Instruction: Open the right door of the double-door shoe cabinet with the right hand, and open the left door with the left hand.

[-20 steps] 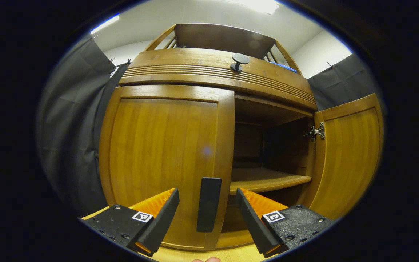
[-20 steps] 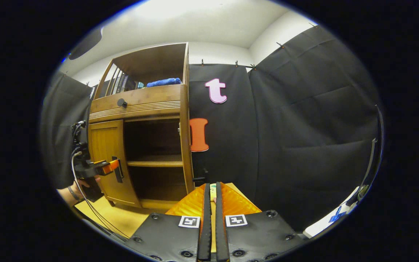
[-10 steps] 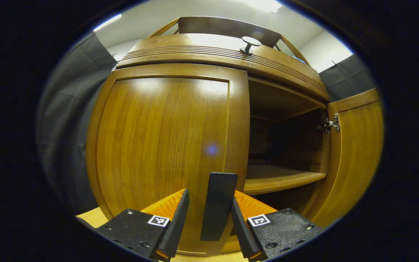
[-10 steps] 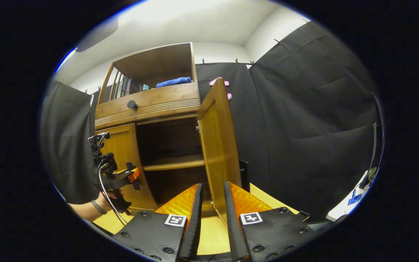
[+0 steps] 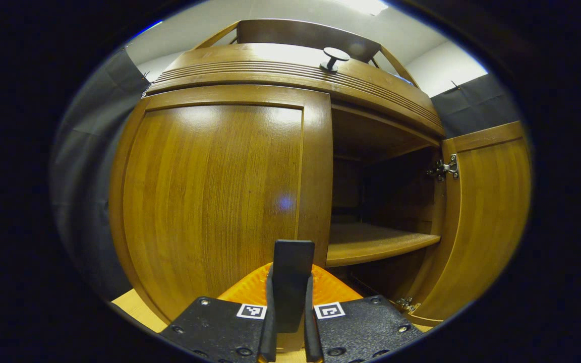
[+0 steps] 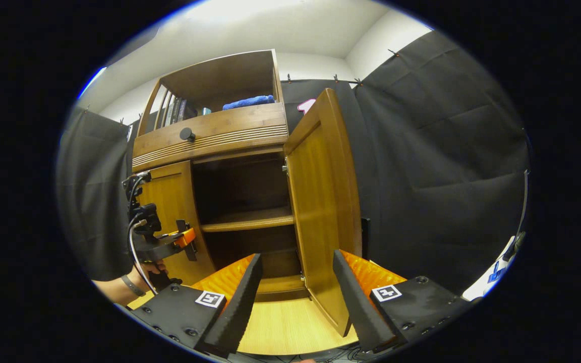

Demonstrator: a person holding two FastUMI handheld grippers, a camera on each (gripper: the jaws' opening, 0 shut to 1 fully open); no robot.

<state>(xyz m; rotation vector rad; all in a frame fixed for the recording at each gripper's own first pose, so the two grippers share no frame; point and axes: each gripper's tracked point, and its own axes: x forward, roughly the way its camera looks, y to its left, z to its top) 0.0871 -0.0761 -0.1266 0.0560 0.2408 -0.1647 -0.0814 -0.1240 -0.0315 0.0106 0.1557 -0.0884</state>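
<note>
Left door handle (image 5: pixel 290 287) newly clamped by left hand-held gripper (image 5: pixel 287 322), right hand-held gripper (image 6: pixel 295 297) reopened

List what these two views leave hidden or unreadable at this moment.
- Left gripper view: the lower end of the left door's handle is covered by the left gripper, whose jaws sit closed on it.
- Both views: the back of the cabinet's inside is too dark to read.
- Right gripper view: the right door's handle is mostly behind the door's edge.
- Right gripper view: the books on the top shelf are too small.
</note>
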